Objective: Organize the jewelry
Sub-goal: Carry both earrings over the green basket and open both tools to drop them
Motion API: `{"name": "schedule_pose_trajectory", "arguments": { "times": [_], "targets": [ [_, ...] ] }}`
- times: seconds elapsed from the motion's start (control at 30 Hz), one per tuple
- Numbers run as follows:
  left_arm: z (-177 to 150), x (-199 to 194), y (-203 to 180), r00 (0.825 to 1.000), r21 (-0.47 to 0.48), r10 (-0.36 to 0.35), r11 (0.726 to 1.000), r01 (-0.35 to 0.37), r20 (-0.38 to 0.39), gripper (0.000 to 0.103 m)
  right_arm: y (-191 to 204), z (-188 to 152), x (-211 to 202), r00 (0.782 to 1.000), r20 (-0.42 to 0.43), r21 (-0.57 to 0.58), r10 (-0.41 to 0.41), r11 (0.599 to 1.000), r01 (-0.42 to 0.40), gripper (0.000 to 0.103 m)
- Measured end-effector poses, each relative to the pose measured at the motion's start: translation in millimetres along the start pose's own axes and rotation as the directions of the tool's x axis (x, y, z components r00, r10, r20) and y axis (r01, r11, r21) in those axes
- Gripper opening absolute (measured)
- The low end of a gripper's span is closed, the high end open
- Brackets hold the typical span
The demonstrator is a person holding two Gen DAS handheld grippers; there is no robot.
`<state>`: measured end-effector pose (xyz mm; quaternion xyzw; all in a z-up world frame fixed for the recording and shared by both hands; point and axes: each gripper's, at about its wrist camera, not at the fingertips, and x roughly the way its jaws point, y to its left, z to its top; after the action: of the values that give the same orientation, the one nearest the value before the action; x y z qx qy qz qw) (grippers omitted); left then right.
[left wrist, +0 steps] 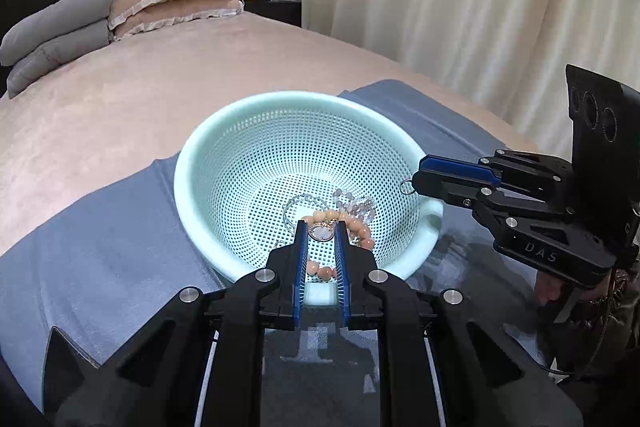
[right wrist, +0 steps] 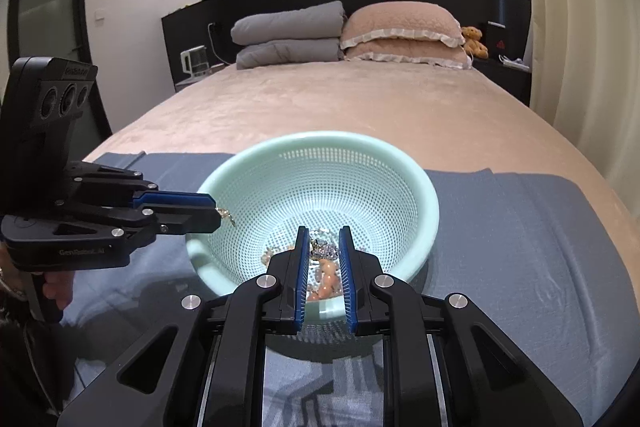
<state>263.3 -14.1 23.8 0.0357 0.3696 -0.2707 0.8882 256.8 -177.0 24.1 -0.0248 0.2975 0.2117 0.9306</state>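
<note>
Left gripper (left wrist: pixel 321 233) clamping pendant (left wrist: pixel 321 231), above basket (left wrist: pixel 192 163)

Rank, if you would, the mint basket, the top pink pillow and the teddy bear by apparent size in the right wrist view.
1. mint basket
2. top pink pillow
3. teddy bear
The basket sits nearest the camera, which inflates it.

Mint colander (left wrist: pixel 224 147) on blue cloth, pink bead bracelet (left wrist: pixel 352 223), clear beads (left wrist: pixel 356 203) inside
</note>
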Motion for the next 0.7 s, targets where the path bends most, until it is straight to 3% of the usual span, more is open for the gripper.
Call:
{"name": "schedule_pose_trajectory", "arguments": {
  "times": [0.17,0.2,0.23,0.27,0.3,0.37,0.43,0.53,0.6,0.7],
  "targets": [
    [-6.8,5.5,-2.2,1.000,0.009,0.005,1.000,-0.005,-0.007,0.016,-7.2,-4.2,-0.1,1.000,0.002,0.026,0.014,1.000,-0.014,0.015],
    [-7.5,4.1,-3.7,1.000,0.016,0.004,1.000,-0.004,-0.005,0.026,-7.8,-4.4,-1.5,1.000,0.006,0.030,0.019,0.999,-0.019,0.016],
    [-7.1,1.9,-4.3,1.000,0.020,0.009,1.000,-0.009,0.000,0.044,-8.9,-4.7,-2.8,1.000,0.007,0.032,0.022,0.999,-0.022,0.016],
    [-7.4,-2.0,-6.2,1.000,0.025,0.023,0.999,-0.023,0.015,0.054,-9.7,-5.2,-3.4,1.000,0.008,0.033,0.022,0.999,-0.022,0.022],
    [-7.8,-6.6,-7.8,0.999,0.031,0.040,0.999,-0.041,0.033,0.065,-10.0,-6.2,-5.1,1.000,0.013,0.036,0.021,0.999,-0.021,0.035],
    [-8.8,-17.0,-9.3,0.998,0.043,0.039,0.998,-0.042,0.054,0.068,-10.1,-8.7,-11.5,0.999,0.035,0.036,0.028,0.999,-0.029,0.050],
    [-11.9,-27.6,-10.2,0.998,0.061,0.018,0.998,-0.022,0.068,0.073,-8.5,-11.4,-17.9,0.997,0.047,0.014,0.065,0.998,-0.066,0.053],
    [-26.8,-42.7,-17.2,0.998,0.130,0.028,0.991,-0.036,0.062,0.079,-1.8,-21.8,-28.0,0.993,0.053,-0.038,0.102,0.994,-0.100,0.068],
    [-39.9,-51.5,-22.0,0.998,0.183,0.037,0.982,-0.047,0.056,0.091,4.5,-32.7,-34.1,0.992,0.052,-0.073,0.115,0.991,-0.111,0.087],
    [-65.7,-62.9,-31.0,0.997,0.248,0.046,0.967,-0.059,0.058,0.097,17.9,-50.7,-40.4,0.988,0.012,-0.152,0.154,0.977,-0.151,0.086]
  ]
}}
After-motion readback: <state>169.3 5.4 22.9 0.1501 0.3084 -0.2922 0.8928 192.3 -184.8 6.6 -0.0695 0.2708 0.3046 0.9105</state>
